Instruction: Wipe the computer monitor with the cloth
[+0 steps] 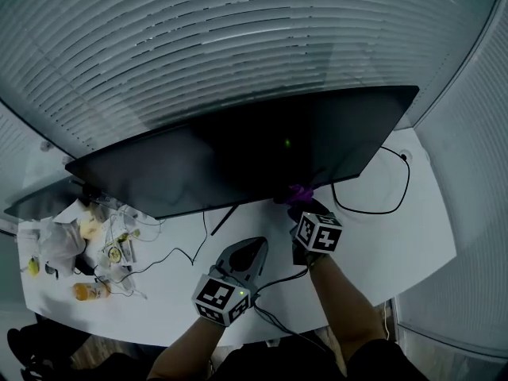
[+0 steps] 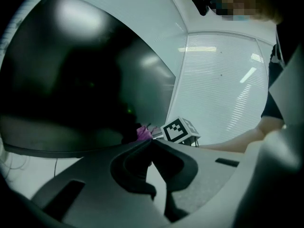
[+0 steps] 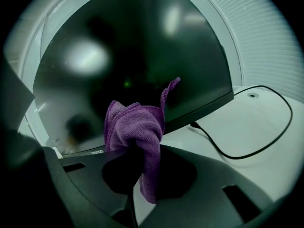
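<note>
A wide dark computer monitor (image 1: 238, 153) stands on the white desk (image 1: 397, 236), its screen off. My right gripper (image 1: 304, 206) is shut on a purple cloth (image 3: 137, 132), held just below the monitor's lower edge right of its middle; the purple cloth (image 1: 298, 193) shows there in the head view. In the right gripper view the screen (image 3: 137, 56) fills the space beyond the cloth. My left gripper (image 1: 246, 254) hovers over the desk in front of the monitor, its jaws closed together with nothing between them (image 2: 152, 144). From the left gripper view the screen (image 2: 71, 80) lies to the left.
A black cable (image 1: 381, 201) loops over the desk at the right, near a round grommet (image 1: 406, 156). At the desk's left end lie crumpled wrappers, thin wires and small clutter (image 1: 87, 244). Window blinds (image 1: 198, 38) run behind the monitor.
</note>
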